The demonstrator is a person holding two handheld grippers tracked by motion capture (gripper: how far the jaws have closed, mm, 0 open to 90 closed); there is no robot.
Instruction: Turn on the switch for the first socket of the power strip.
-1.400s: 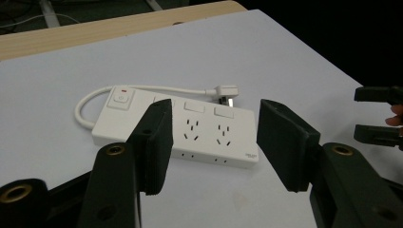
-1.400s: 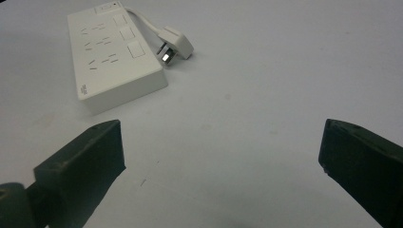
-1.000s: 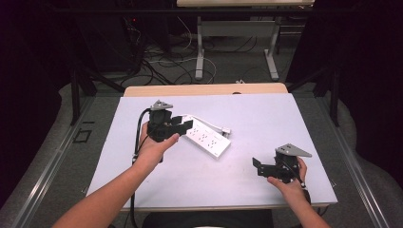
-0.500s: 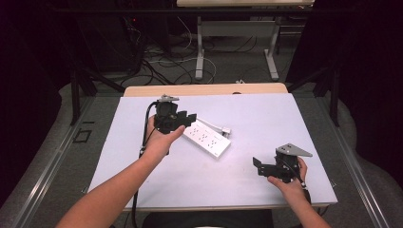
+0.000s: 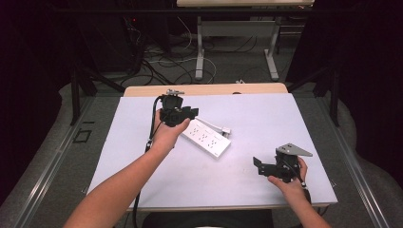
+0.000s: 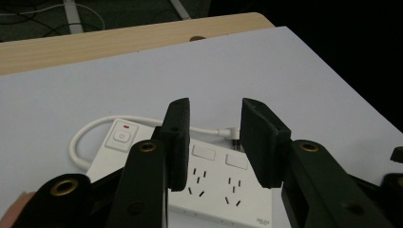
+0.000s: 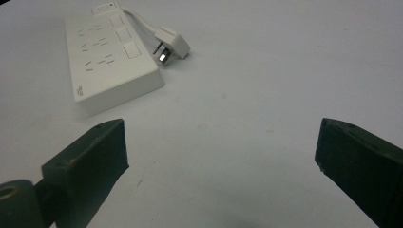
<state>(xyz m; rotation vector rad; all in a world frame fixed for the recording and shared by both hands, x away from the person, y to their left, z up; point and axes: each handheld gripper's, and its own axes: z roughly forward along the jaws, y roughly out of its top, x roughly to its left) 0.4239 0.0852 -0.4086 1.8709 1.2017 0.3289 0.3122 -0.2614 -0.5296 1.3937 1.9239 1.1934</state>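
The power strip lies on the table a little left of centre, set at a slant; its cord loops round behind its switch end and the plug rests on the table just beside its far long side; the left gripper is held above the strip's left end (jaws parted, nothing between them); the right gripper sits well apart near the front right of the table, its jaws spread wide toward the strip.

White power strip lies flat, diagonal, mid-bench; three outlet groups, rocker switches, red-marked main button. Short white cord loops alongside; plug rests beside the strip.
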